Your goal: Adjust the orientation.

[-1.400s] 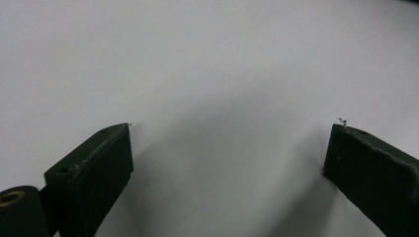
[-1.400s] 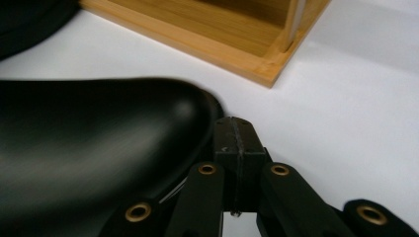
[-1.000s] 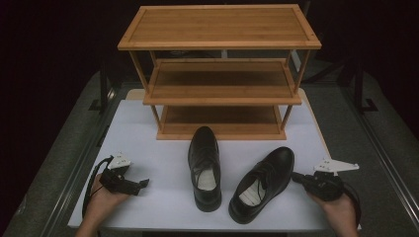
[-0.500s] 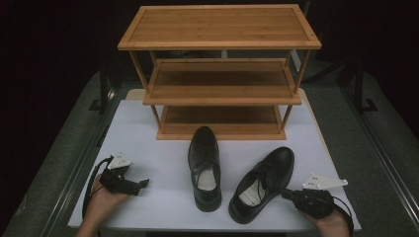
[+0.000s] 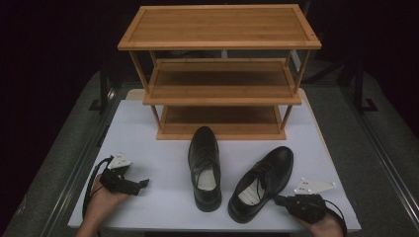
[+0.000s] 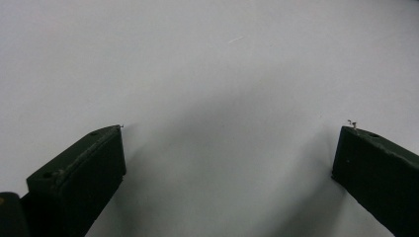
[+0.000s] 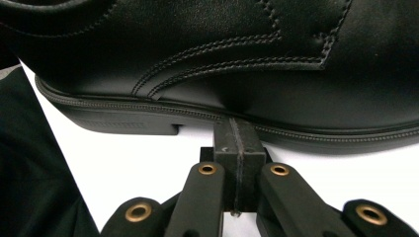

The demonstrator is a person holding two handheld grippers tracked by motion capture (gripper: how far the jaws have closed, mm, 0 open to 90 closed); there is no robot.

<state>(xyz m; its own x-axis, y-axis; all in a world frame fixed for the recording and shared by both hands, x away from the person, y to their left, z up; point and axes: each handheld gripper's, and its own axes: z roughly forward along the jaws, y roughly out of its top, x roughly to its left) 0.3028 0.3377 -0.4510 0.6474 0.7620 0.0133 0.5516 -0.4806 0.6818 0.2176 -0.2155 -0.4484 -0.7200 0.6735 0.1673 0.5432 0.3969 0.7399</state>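
Two black leather lace-up shoes lie on the white table [image 5: 148,123]. The left shoe [image 5: 205,168] points toward the rack. The right shoe [image 5: 262,180] lies angled, toe up and to the right. My right gripper [image 5: 277,199] sits low by that shoe's outer side near the heel. In the right gripper view the gripper [image 7: 237,136] is shut, with its tips against the edge of the shoe's [image 7: 222,54] sole and nothing between the jaws. My left gripper [image 5: 142,184] rests at the front left, apart from the shoes. In the left gripper view it [image 6: 232,143] is open over bare table.
A three-tier wooden shoe rack [image 5: 220,29] stands at the back of the table, all its shelves bare. Dark floor and metal rails [image 5: 74,168] border the table on both sides. The table's near edge lies just under both hands.
My right gripper has come in toward the near edge and leftward, down to the right shoe's side. The left gripper and both shoes have stayed put.
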